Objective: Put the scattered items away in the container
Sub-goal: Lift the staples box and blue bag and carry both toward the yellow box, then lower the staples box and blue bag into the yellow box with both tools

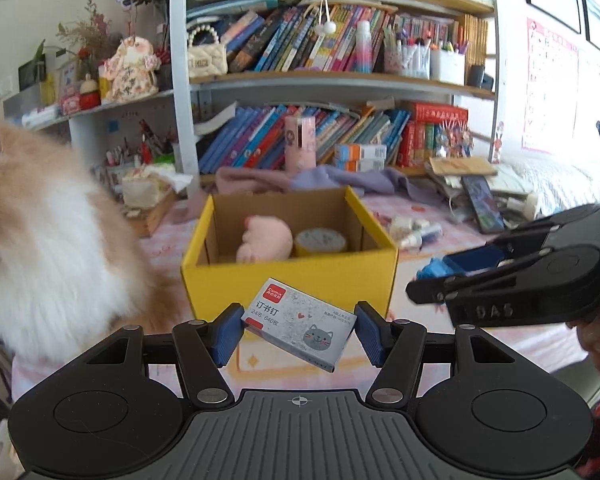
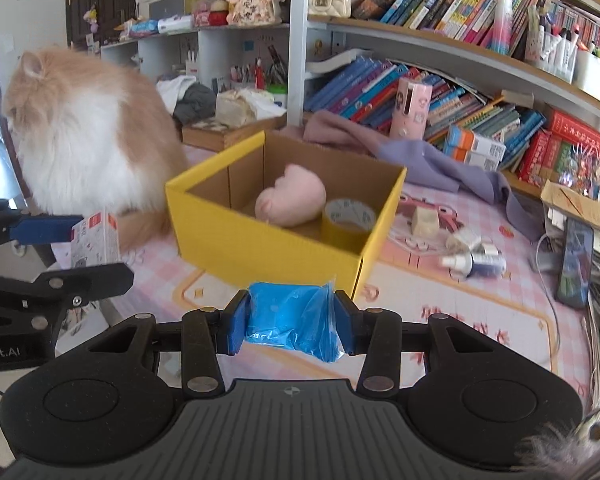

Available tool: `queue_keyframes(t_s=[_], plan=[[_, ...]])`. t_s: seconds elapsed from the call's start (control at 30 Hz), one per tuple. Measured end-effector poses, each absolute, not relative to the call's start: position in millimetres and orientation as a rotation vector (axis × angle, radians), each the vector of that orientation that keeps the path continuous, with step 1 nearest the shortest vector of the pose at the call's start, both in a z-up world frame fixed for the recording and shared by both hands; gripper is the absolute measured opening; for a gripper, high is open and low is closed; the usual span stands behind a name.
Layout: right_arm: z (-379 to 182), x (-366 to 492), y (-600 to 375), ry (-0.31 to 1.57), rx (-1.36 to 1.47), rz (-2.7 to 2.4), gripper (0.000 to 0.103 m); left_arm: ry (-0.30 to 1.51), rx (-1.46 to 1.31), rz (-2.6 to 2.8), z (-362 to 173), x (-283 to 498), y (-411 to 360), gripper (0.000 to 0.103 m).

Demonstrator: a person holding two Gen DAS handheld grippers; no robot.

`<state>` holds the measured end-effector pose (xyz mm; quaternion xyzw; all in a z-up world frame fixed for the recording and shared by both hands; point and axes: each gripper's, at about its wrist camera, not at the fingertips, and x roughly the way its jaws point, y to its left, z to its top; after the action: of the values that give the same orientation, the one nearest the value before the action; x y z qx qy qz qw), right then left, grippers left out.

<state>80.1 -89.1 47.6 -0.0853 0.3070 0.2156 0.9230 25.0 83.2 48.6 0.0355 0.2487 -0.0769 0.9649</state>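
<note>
Between left claw [image 1: 298, 330] pads: staple box [image 1: 300, 322]; right claw [image 2: 290, 322] clamps blue bag [image 2: 292, 320].

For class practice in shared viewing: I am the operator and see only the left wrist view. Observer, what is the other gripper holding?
Observer: The right gripper is shut on a blue plastic bag, held in front of the yellow box.
Operator: What lies to the right of the box? My view is blocked there.
Observer: A small pale block lies on the pink mat, apart from the box.
Operator: Can you see my staple box?
Observer: Yes, the left gripper pinches the staple box by its ends, close to the cat.
</note>
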Motion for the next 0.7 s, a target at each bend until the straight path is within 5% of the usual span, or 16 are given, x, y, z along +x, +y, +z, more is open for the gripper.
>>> queue_keyframes(t_s=[0.4, 0.7], plan=[[56, 173, -79, 0.565, -0.224, 0.459, 0.042, 0.454, 0.124, -0.157, 67, 122, 87, 0.060], [26, 254, -53, 0.626, -0.470, 0.568, 0.042, 0.611, 0.204, -0.191, 35, 213, 87, 0.060]])
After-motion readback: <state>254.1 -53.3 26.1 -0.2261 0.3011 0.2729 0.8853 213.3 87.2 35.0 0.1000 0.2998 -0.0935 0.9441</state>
